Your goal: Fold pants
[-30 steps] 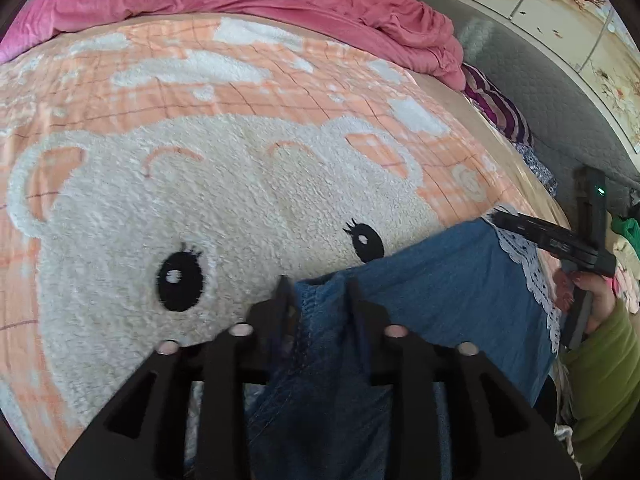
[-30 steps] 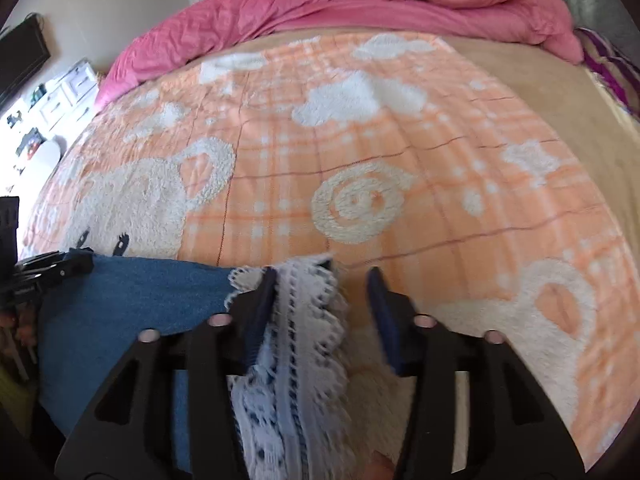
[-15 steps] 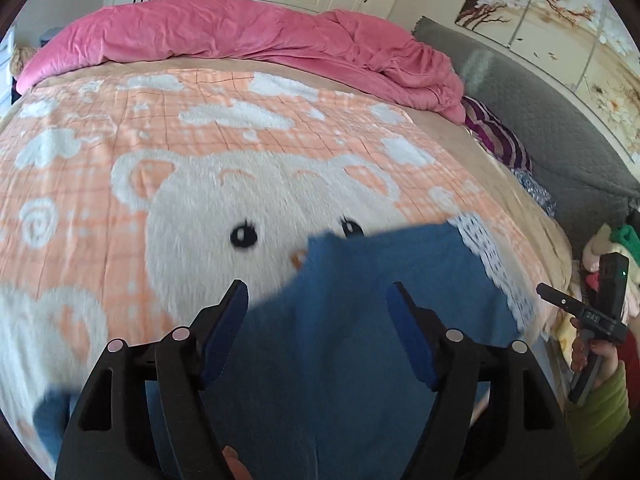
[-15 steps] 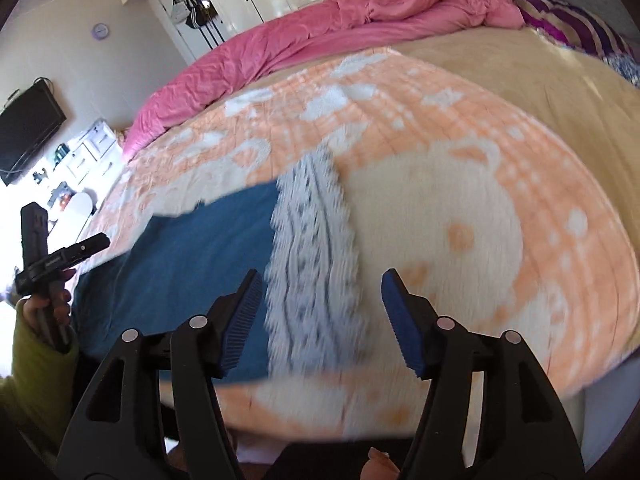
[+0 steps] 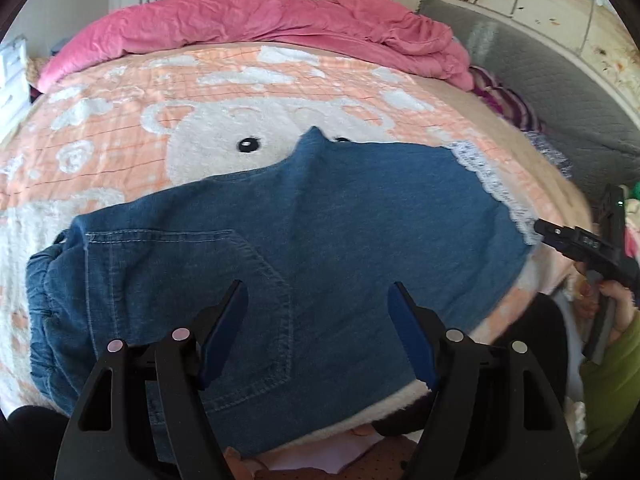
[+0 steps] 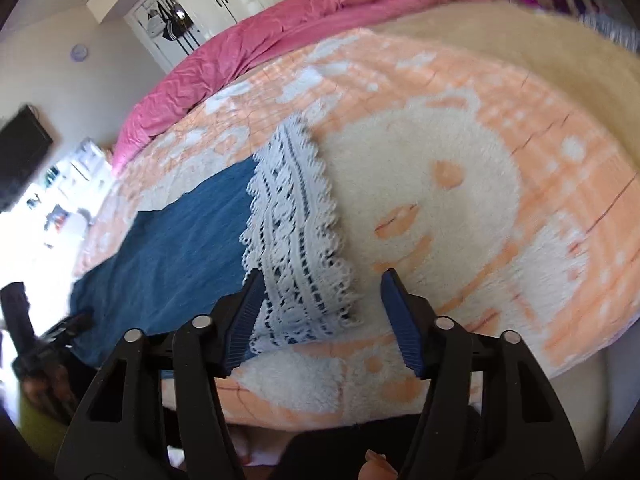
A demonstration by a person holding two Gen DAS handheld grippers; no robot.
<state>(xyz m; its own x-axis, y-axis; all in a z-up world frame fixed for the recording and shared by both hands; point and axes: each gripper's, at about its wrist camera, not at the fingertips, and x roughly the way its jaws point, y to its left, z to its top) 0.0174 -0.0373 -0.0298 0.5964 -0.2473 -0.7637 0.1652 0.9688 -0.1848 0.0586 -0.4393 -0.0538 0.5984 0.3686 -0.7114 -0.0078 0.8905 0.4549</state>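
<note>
Blue denim pants (image 5: 320,232) lie flat on the orange bear blanket (image 5: 160,120), folded along their length, waistband at the left and white lace hem (image 5: 492,184) at the right. My left gripper (image 5: 318,300) is open and empty, raised above the pocket area. My right gripper (image 6: 322,284) is open and empty, just above the near end of the lace hem (image 6: 296,216). The denim (image 6: 172,240) runs left from the hem in the right wrist view. The right gripper also shows in the left wrist view (image 5: 576,240), past the hem.
A pink duvet (image 5: 260,24) is bunched at the far end of the bed. A grey padded wall (image 5: 560,92) runs along the right side. The bed's near edge (image 6: 400,408) lies just under the right gripper. A dark screen (image 6: 20,152) hangs at the left.
Both grippers opened and let go of the pants, then pulled back toward the near edge of the bed. The pants now lie spread flat on the blanket.
</note>
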